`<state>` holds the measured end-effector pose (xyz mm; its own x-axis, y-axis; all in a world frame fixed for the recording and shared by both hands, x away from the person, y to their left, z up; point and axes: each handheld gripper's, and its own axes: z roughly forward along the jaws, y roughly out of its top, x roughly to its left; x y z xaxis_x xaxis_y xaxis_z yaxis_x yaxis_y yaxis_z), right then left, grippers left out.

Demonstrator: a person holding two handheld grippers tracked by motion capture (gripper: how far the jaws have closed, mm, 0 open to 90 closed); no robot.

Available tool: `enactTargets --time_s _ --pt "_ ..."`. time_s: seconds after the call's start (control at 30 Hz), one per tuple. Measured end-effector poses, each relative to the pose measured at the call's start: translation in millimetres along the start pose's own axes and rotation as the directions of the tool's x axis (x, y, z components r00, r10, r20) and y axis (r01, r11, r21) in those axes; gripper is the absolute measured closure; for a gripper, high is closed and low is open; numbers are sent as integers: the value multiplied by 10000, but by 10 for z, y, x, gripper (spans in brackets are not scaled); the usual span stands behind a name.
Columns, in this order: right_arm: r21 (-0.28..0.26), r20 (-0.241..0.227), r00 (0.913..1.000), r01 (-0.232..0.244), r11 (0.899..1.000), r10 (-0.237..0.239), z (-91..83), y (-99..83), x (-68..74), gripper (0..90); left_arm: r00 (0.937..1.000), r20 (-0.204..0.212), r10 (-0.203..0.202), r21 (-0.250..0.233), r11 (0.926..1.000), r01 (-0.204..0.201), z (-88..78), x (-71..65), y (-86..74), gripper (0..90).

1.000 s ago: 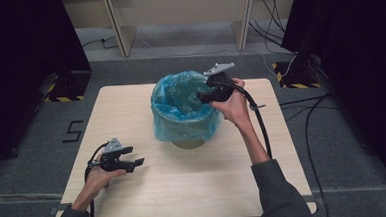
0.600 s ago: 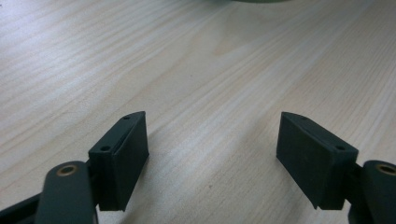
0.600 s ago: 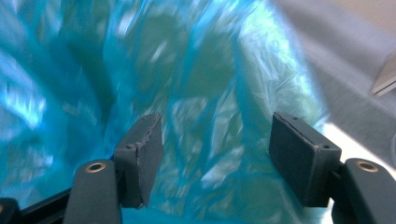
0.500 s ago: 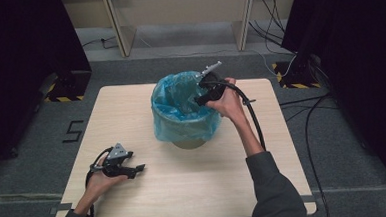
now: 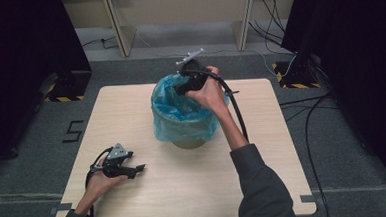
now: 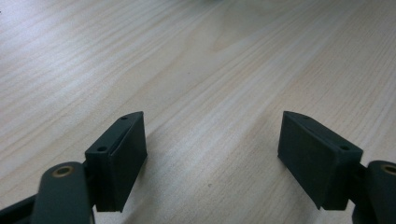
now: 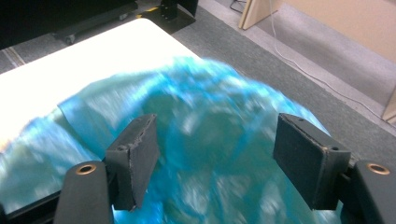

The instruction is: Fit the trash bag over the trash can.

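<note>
Since the earlier frame the right gripper [image 5: 186, 85] has swung across the bin's far rim, its jaws just opening wider, nothing between them; the blue bag [image 7: 205, 140] lies below and beyond them. Left gripper [image 5: 134, 170] rests wide open, only bare table [image 6: 196, 70] between its jaws. A black "5" [image 5: 72, 131] marks the floor.

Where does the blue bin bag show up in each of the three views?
High view: the bag lines a bin at the table's centre, under the right gripper.
Right gripper view: the bag, blurred, spreads across the lower frame behind both open jaws.
Left gripper view: not in it; bare table beyond open jaws.
Shared landmark: the pale wooden table, in all three views.
</note>
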<state>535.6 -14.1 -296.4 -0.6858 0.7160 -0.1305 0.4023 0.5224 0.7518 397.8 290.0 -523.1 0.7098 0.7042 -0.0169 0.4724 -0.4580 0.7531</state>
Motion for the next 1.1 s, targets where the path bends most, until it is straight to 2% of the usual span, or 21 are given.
enactTargets --time_s 0.17,0.2,0.37,0.5,0.57,0.7,0.83,1.1 --pt "53 -197 9996 -184 9998 185 188 157 118 312 10000 19 4 12 10000 -4 -1 1 0 228" --pt "120 -226 9997 -97 9999 100 245 178 136 312 10000 17 6 12 10000 -6 -1 0 0 228" --pt "446 -320 9994 -131 9989 146 446 192 203 312 10000 5 1 4 10000 -1 0 0 0 228" --pt "801 -300 9994 -163 9967 188 592 138 175 322 10000 -1 -2 0 10000 2 0 0 0 228" --pt "965 -303 9988 -347 9947 378 651 97 140 327 10000 -2 -2 -1 10000 2 0 0 0 228" --pt "1480 -295 9984 -430 9881 478 753 16 64 328 10000 -1 0 2 10000 0 0 0 0 228" --pt "1363 -315 9963 -746 9879 795 732 16 11 329 10000 -2 2 2 10000 -2 0 0 0 228" --pt "586 -417 9954 -836 9948 861 498 90 28 332 10000 -1 -3 -1 10000 3 0 0 0 228"
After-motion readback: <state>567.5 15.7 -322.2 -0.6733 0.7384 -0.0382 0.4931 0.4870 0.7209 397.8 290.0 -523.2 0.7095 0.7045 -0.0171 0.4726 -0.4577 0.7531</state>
